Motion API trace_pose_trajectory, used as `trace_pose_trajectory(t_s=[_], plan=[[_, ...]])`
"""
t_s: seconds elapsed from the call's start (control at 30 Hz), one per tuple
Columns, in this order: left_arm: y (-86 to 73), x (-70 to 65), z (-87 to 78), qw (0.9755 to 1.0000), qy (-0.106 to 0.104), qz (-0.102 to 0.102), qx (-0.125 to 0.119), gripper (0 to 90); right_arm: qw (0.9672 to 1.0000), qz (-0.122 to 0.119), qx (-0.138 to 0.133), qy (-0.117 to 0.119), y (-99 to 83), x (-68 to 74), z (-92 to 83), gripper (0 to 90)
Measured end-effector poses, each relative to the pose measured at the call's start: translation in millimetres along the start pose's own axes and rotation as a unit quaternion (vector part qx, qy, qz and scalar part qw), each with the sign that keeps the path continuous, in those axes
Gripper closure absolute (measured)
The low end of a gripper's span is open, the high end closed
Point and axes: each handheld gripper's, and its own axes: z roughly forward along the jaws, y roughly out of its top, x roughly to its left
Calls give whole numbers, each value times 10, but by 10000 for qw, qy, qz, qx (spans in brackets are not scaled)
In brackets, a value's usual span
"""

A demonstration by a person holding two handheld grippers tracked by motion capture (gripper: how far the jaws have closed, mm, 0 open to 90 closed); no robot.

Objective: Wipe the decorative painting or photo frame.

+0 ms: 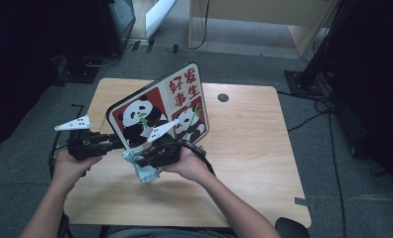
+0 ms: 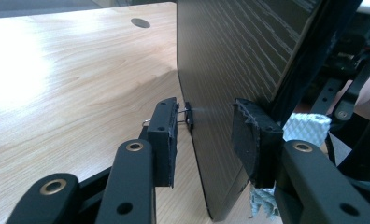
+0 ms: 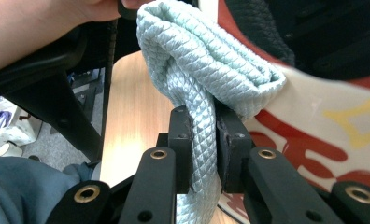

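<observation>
Fingers [image 3: 181,140] of right gripper [image 3: 202,135] pinch the soft, pale-blue quilted cloth [image 3: 206,60]; left gripper [image 2: 204,135] jaws straddle, untouching, the stiff, thin panda-printed board [image 2: 230,70]; grasp its edge.

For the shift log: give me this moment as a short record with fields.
work in hand: wiping a panda board with a cloth
panda board: held tilted above the wooden table, printed face toward the person
left gripper: jaws astride the board's lower edge, one pad at its dark back, a gap on the other side
right gripper: shut on the pale blue quilted cloth
cloth contact: folded end lies against the printed face
</observation>
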Motion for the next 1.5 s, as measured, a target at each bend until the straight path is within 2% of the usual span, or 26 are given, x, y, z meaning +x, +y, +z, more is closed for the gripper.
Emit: trace_pose_trajectory(t_s=[0.9,1.1,1.2,1.33,1.5], plan=[[10,1,0,10000,-41,-47,36,652,10000,50,20,41,-398,-101,153,786],[11,-2,-1,10000,-34,-40,42,651,9999,71,68,52,-432,-108,166,786],[13,-5,-1,10000,-27,-27,48,649,9999,51,133,4,-469,-120,173,786],[15,0,-6,10000,-12,-35,34,635,9995,145,266,-46,-498,-135,166,786],[14,1,-7,10000,-11,-27,33,631,9994,125,301,-73,-496,-139,157,786]])
